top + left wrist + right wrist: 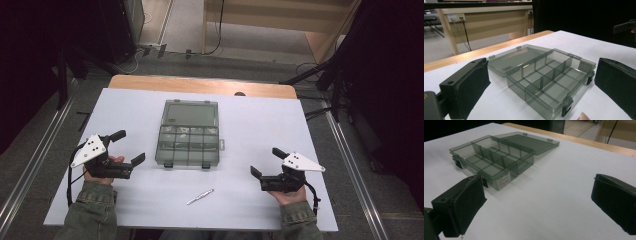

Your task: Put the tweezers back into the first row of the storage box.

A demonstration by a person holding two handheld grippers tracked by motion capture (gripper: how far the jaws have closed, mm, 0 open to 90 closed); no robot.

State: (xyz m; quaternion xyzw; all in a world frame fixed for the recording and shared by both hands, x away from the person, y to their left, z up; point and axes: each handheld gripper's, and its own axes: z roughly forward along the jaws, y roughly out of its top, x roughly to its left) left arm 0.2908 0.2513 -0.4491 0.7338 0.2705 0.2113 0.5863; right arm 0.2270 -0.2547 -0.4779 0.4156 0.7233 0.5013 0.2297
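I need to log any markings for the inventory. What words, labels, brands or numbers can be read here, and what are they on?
No text is legible.
White sticker on the box's side wall: print too small and blurred to read.
Embossed mark on the open lid: too faint to read.
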